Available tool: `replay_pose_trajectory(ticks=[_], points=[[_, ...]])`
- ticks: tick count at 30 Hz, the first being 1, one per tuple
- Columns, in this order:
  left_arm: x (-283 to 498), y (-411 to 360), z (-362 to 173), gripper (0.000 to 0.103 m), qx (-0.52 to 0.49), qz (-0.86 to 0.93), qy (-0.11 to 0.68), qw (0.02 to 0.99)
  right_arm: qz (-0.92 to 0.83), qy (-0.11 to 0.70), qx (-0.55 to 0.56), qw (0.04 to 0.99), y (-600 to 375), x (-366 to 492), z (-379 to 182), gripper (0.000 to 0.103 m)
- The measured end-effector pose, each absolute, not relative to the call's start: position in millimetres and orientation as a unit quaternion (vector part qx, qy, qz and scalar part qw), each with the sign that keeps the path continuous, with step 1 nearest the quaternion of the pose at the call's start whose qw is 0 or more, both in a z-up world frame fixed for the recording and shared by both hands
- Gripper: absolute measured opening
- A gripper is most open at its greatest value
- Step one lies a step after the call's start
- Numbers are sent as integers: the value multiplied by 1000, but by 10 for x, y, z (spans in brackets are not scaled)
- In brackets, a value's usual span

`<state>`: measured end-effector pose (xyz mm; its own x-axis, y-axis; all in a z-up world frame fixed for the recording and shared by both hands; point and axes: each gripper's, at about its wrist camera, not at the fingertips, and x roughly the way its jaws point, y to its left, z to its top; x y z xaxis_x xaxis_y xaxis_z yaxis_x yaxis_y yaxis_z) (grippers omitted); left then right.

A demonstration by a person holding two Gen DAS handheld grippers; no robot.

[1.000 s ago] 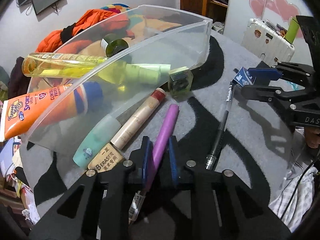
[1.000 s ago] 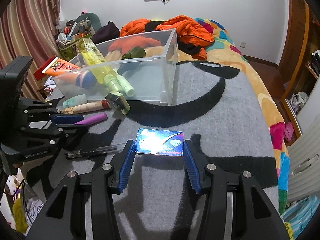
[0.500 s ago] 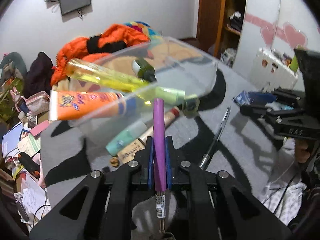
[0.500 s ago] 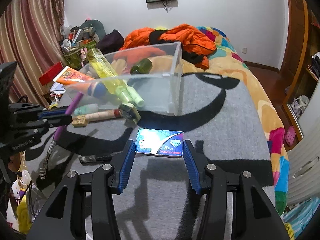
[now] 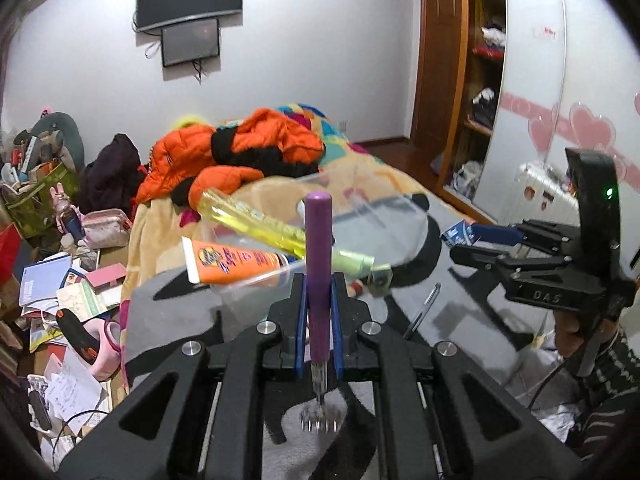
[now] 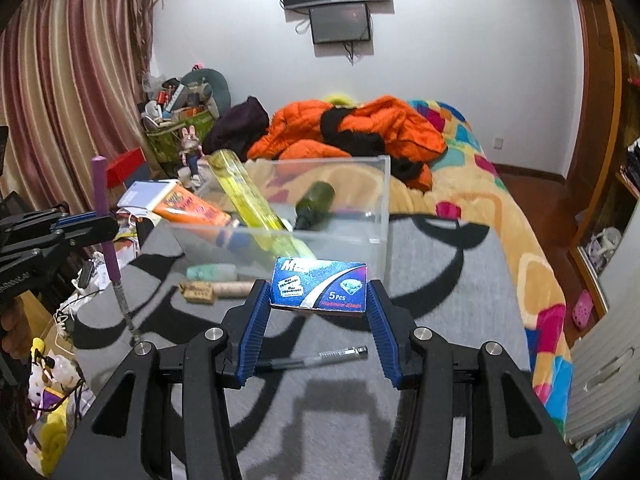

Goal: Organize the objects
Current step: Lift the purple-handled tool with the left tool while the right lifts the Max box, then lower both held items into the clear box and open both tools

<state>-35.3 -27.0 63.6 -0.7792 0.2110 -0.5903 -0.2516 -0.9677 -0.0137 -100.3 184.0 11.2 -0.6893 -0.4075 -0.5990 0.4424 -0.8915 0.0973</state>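
- Left wrist view: I see my left hand-held gripper (image 5: pixel 319 312) clamped tight on a slim purple stick-shaped tool with a small metal pronged head (image 5: pixel 318 264). It stands upright between the blue pads, purple end up, metal prongs hanging below, clear of the grey and black blanket (image 5: pixel 448 320).
- Beyond it sits a clear plastic storage bin (image 5: pixel 384 224) on the bed. Inside lie a long yellow translucent bottle (image 5: pixel 256 224) and an orange sunscreen tube (image 5: pixel 232 260), both leaning against the near wall.
- Right wrist view: my right hand-held gripper (image 6: pixel 318 304) pinches a small blue razor-blade box (image 6: pixel 318 286) by its two short ends, held above the blanket.
- A dark green glass bottle (image 6: pixel 314 204) lies on the bin floor in this view.
- In front of the bin, on the blanket, rest a pale green tube (image 6: pixel 212 271) and a tan paper-wrapped cylinder (image 6: pixel 230 289), side by side.
- A black and clear pen (image 6: pixel 316 358) lies on the blanket beneath the right gripper.
- An orange puffer jacket (image 6: pixel 360 128) is heaped on the bed behind the bin.
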Motion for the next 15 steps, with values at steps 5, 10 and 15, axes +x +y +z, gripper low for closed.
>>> replay_pose_trajectory(ticks=[5, 10, 15], points=[[-323, -332, 811, 10, -286, 951, 11, 115, -922, 26, 305, 235, 1814, -999, 221, 45], [-369, -348, 976, 10, -262, 959, 5, 111, -926, 30, 294, 234, 1801, -1032, 298, 45], [-508, -354, 1103, 10, -258, 959, -6, 116, -929, 26, 282, 236, 1805, -1102, 379, 45]])
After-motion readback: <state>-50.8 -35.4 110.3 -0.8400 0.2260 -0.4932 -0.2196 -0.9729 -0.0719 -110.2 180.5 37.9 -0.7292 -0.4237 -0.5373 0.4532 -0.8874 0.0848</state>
